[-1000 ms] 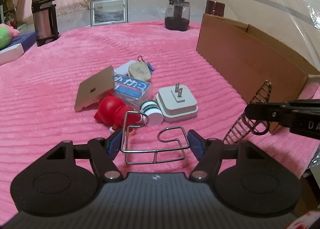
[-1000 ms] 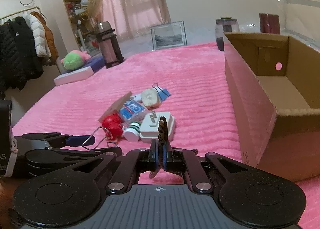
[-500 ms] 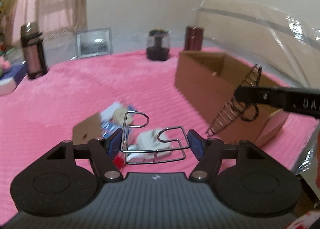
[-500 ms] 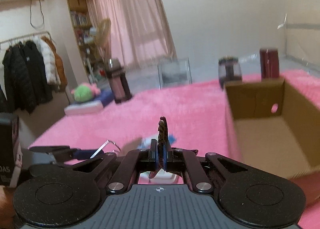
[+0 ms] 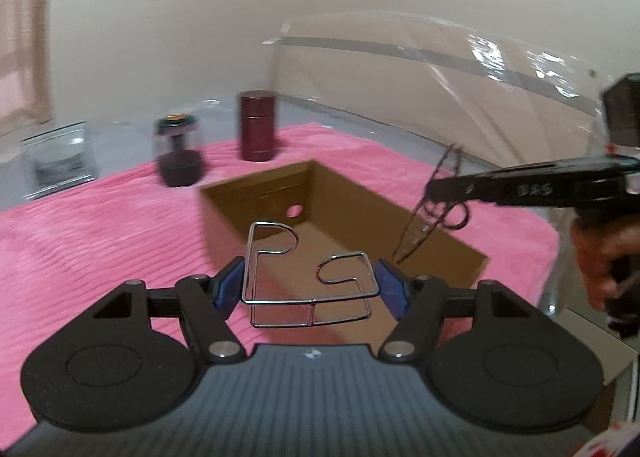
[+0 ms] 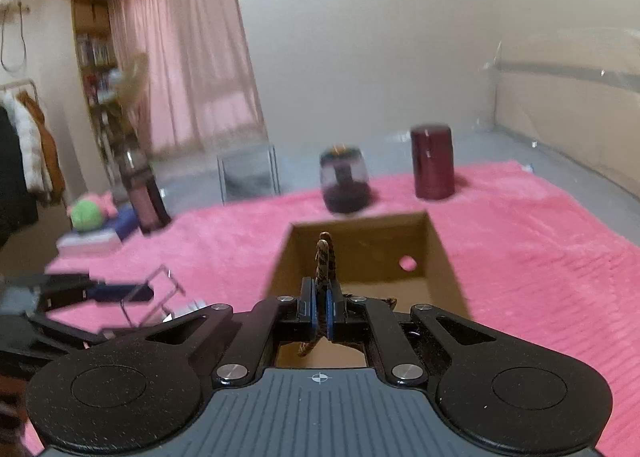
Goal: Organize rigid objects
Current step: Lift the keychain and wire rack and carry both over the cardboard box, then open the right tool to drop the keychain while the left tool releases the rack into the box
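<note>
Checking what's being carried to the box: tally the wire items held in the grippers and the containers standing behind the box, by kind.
Wire items held: 2, wire rack, spiral wire piece
Containers behind box: 2, maroon canister, dark jar
Total: 4

Left gripper (image 5: 310, 291): my black linkage arms, blue pads, silver pivot screws.
Right gripper (image 6: 319, 315): same black build, blue pads, four silver screws.
Housings: ribbed grey, small white crosshair mark.
Discs: round black, speckled.
Side marking: white letters, blurred, on my right gripper's flank.
</note>
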